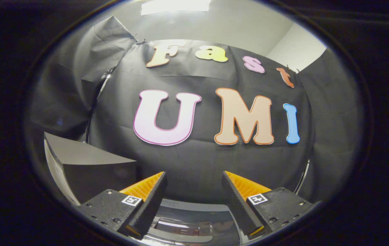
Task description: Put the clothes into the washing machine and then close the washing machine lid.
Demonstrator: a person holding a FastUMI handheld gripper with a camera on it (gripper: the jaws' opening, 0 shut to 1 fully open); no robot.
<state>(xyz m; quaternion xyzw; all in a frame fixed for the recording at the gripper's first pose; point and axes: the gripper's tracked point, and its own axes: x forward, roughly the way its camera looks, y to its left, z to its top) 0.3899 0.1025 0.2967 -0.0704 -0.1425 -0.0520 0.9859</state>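
Observation:
My gripper (193, 177) is open, its two fingers spread wide with nothing between them. It is held up and faces the booth's black cloth wall. Just below and between the fingers shows the glossy dark top of the washing machine (187, 222), with light reflecting off it; whether its lid is up or down cannot be told. No clothes are in sight.
A grey box-like block (88, 164) with a flat slanted top stands to the left of the left finger. A thin metal frame rod (95, 99) runs up the cloth wall behind it. White room wall and a ceiling light show above the cloth.

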